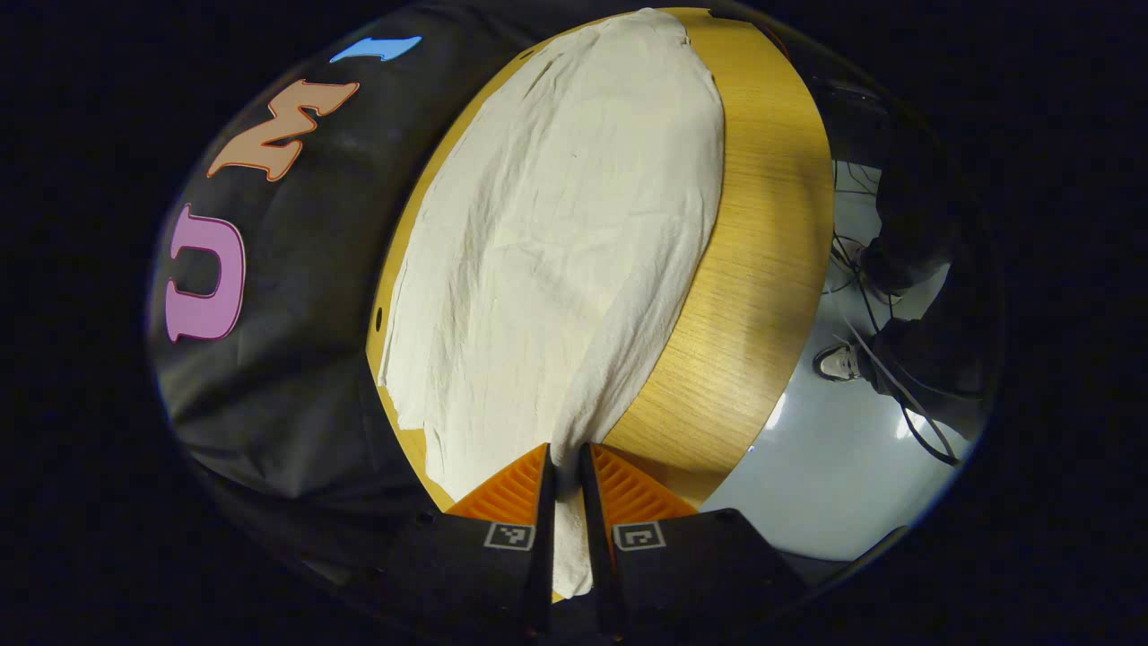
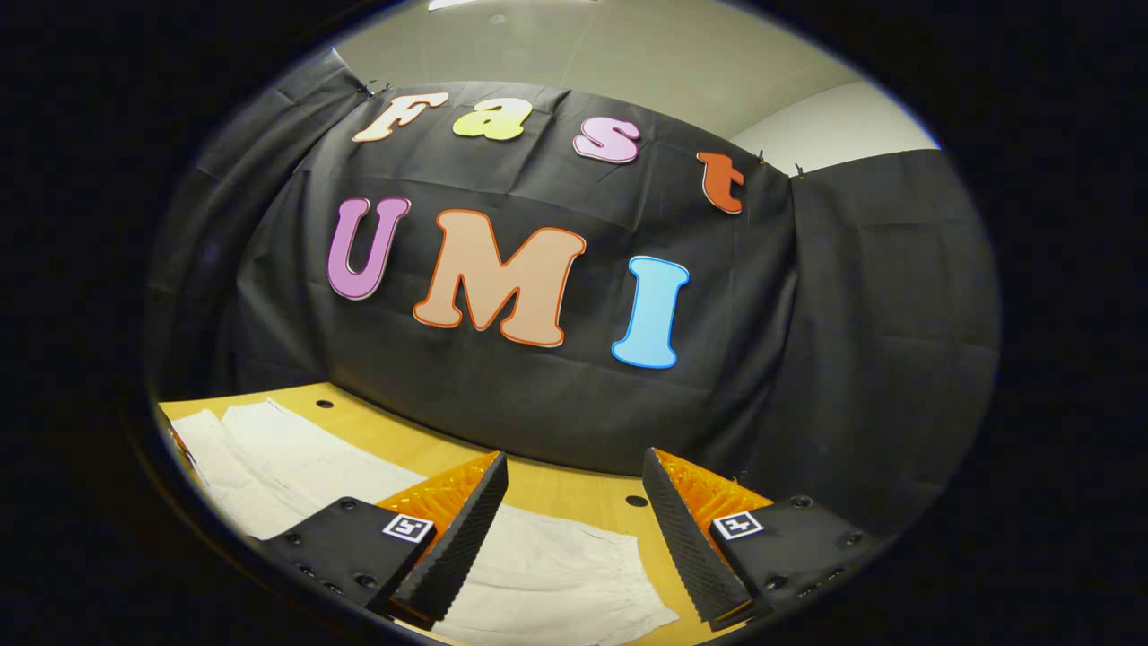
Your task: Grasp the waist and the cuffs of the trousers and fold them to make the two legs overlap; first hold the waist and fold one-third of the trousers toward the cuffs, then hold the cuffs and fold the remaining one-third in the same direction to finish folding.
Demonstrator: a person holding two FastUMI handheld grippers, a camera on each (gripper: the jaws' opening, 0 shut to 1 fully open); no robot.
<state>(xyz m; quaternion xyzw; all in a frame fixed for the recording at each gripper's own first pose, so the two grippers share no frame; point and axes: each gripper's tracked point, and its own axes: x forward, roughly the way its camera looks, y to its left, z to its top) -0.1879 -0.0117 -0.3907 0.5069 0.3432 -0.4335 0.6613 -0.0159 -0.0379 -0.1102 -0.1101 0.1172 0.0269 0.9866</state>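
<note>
Left gripper, seen in the left gripper view, stands with its two fingers drawn nearly together, a narrow strip of cream-white cotton trousers pinched between them. Both fingers appear to press on the fabric. From the pinch the garment runs straight ahead of the gripper, spread long and flat over the light wooden tabletop. Which end is held, waist or cuff, I cannot tell from this angle; the taper of the cloth toward the fingers suggests a cuff. Bare wood lies to the gripper's right, and beyond the table edge a pale floor with cables and a person's shoe. Holding one end taut in this way would, in my judgement, keep the legs aligned while the other end is taken up.

Right gripper, seen in the right gripper view, has its jaws set wide apart and holds nothing. Below and between its fingers lies the gathered end of the trousers, resting on the tabletop, with more cloth extending to the gripper's left. Fingers hover above the fabric, not touching it. My assessment: this hand is lined up to descend and grasp, so the first fold has not begun.
</note>
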